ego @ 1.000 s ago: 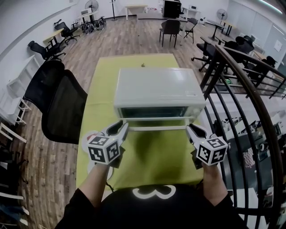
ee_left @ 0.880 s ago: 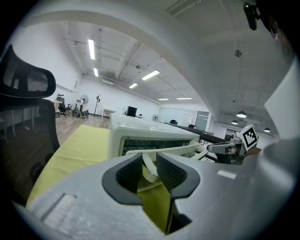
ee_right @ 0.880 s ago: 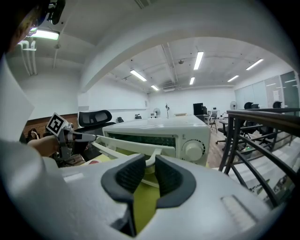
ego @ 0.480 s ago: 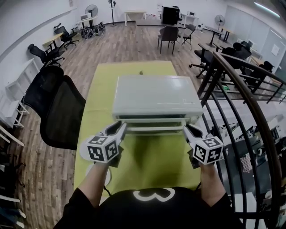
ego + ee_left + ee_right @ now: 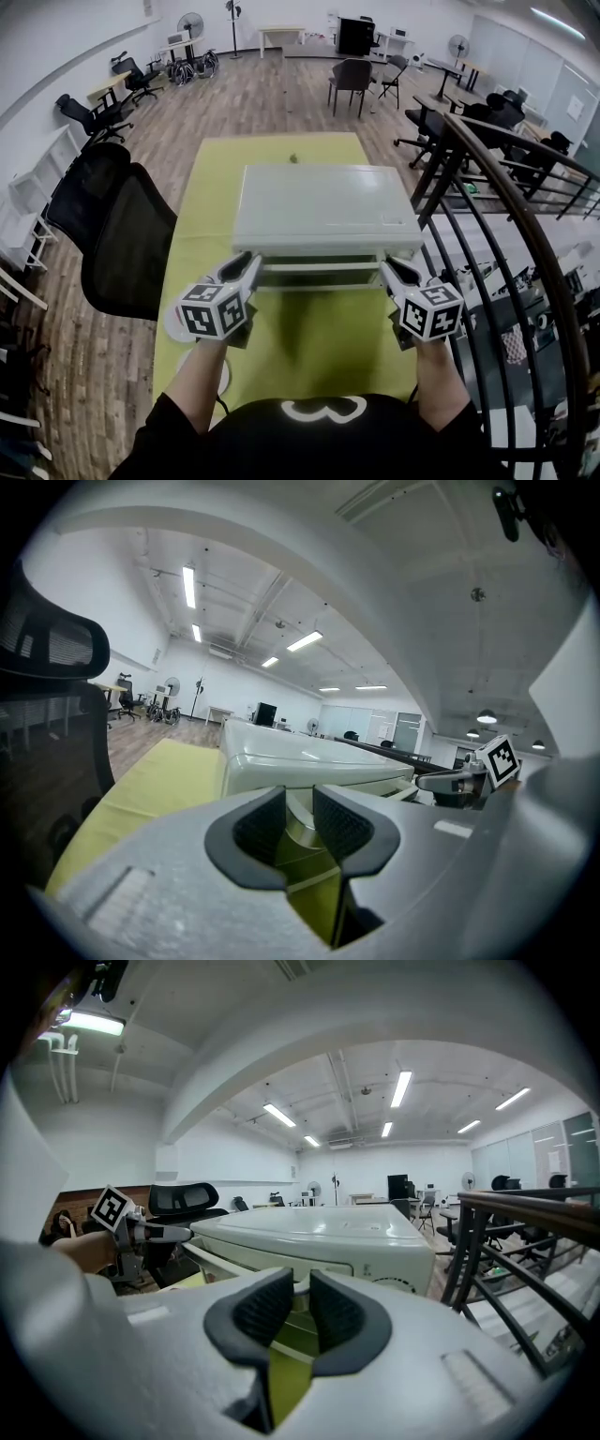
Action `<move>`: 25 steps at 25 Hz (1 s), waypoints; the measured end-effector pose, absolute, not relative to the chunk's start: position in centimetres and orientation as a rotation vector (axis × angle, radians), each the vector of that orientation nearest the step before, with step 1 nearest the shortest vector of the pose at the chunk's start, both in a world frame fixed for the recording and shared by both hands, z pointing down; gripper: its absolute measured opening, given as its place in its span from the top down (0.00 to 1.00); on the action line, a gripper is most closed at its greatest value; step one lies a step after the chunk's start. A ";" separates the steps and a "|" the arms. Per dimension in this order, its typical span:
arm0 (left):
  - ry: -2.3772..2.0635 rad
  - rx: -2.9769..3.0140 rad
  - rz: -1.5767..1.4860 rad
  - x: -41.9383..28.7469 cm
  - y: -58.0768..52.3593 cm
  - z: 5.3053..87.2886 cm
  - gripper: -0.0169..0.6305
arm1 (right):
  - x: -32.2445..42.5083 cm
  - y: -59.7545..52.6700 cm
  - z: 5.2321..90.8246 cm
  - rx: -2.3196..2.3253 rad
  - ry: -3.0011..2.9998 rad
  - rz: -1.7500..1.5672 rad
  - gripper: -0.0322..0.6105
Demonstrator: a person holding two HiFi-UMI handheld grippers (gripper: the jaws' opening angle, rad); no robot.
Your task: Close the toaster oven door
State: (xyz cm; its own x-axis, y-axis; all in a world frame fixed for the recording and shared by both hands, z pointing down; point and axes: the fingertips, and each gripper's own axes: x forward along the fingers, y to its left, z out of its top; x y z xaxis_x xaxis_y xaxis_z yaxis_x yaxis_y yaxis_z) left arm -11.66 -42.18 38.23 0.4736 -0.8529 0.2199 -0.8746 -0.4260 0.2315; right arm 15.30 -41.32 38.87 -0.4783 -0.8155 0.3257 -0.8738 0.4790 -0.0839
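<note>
Since a second ago left gripper and right gripper are nudging forward, door tilting up nearly shut; left jaws sitting slightly apart, gripping nothing; right jaws just been closing, narrow gap, nothing between; toaster oven sitting on green table.

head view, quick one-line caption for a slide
Left gripper and right gripper at the part-open door of a toaster oven on a green table; the right's jaws, just closing, grip nothing.
</note>
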 end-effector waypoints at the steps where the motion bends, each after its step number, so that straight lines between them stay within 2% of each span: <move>1: -1.459 2.412 0.093 -11.7 -42.1 38.2 0.82 | 15.3 -41.3 38.8 1.446 -2.487 0.348 0.87; 15: -1.386 2.450 0.066 -12.0 -39.3 37.1 0.82 | 13.7 -39.0 36.9 1.404 -2.594 0.306 0.84; 20: -1.300 2.508 0.054 -10.1 -36.1 36.0 0.83 | 9.3 -35.0 35.1 1.221 -2.745 0.283 0.88; 25: -1.178 2.561 0.040 -7.0 -32.4 35.2 0.92 | 7.0 -31.8 34.1 1.127 -2.831 0.228 0.95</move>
